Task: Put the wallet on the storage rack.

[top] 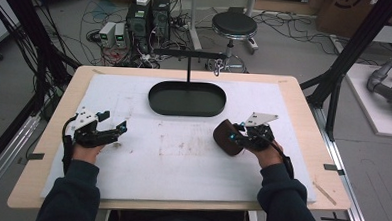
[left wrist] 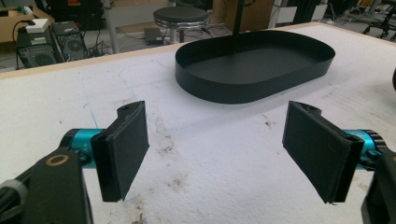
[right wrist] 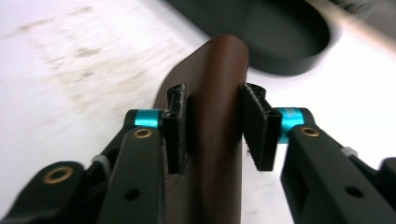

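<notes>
The brown leather case sat clamped between the pads of the right gripper, at the right of the white mat, near the black oval tray. The left gripper rested at the mat's left, jaws wide apart and empty; the tray lay ahead of it.

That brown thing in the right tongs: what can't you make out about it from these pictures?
- Brown thing: its lower end is cut off by the bottom edge of the right gripper view, behind the right tongs.
- In the high view the brown thing is small, and the tongs cover its near side.
- What it is: cannot be told.
- Tray: blurred in the right gripper view, far end cut by the top edge.
</notes>
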A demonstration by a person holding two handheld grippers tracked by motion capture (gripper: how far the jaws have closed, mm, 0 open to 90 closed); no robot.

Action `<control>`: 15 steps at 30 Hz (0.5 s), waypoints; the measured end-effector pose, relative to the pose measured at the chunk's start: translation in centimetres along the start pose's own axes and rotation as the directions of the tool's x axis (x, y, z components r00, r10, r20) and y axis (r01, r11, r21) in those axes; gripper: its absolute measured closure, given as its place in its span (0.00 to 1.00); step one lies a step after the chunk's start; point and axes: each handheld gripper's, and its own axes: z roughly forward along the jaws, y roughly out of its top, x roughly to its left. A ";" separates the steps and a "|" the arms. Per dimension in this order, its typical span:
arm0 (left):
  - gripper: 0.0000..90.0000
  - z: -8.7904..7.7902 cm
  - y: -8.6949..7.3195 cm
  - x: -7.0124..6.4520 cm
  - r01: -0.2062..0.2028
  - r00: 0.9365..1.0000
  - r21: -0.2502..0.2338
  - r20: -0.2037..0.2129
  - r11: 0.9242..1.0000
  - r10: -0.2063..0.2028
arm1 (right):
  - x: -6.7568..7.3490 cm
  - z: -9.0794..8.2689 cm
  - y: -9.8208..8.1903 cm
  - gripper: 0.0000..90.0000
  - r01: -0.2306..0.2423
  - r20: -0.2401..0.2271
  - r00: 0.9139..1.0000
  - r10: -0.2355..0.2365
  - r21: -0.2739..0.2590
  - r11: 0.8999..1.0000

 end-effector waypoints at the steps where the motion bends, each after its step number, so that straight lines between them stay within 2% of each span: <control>1: 0.25 0.0 0.0 0.0 0.001 1.000 -0.001 0.001 1.000 -0.001 | -0.1 -0.2 0.0 0.73 0.024 0.044 0.999 -0.024 0.002 1.000; 2: 0.25 0.0 0.0 0.0 -0.004 1.000 0.002 0.002 1.000 0.004 | -0.1 -0.4 0.0 0.73 0.034 0.072 0.997 -0.035 0.010 0.999; 3: 0.25 0.1 0.0 0.0 -0.006 1.000 0.003 0.003 1.000 0.006 | -0.2 -0.2 -0.1 0.73 0.026 0.060 0.998 -0.028 0.025 0.999; 4: 0.25 0.1 0.0 -0.1 -0.006 1.000 0.001 0.004 1.000 0.006 | -0.2 0.0 -0.3 0.72 0.030 0.057 0.998 -0.031 0.017 0.999; 5: 0.25 0.0 0.0 -0.1 -0.004 1.000 -0.001 0.006 1.000 0.004 | -0.3 0.1 -0.5 0.71 0.009 0.025 1.000 -0.009 -0.006 1.000; 7: 0.25 0.0 0.0 -0.1 -0.005 1.000 -0.003 0.006 1.000 0.005 | -0.5 0.3 -0.5 0.69 -0.016 -0.033 0.999 0.016 -0.017 1.000; 9: 0.25 0.0 0.0 -0.1 -0.006 1.000 -0.002 0.006 1.000 0.006 | -0.7 0.8 -0.8 0.66 -0.042 -0.111 0.993 0.041 -0.011 0.999; 11: 0.25 0.0 0.0 -0.1 -0.006 1.000 -0.004 0.008 1.000 0.006 | -0.5 1.4 -1.2 0.61 -0.035 -0.121 0.992 0.037 0.018 0.999; 12: 0.25 0.0 0.0 -0.1 -0.005 1.000 -0.004 0.008 1.000 0.005 | -0.5 1.6 -1.4 0.61 -0.045 -0.136 0.990 0.048 0.025 0.999; 15: 0.25 0.0 0.0 -0.1 -0.006 1.000 0.000 0.007 1.000 0.006 | -0.7 2.3 -1.7 0.53 -0.077 -0.172 0.982 0.083 0.045 0.996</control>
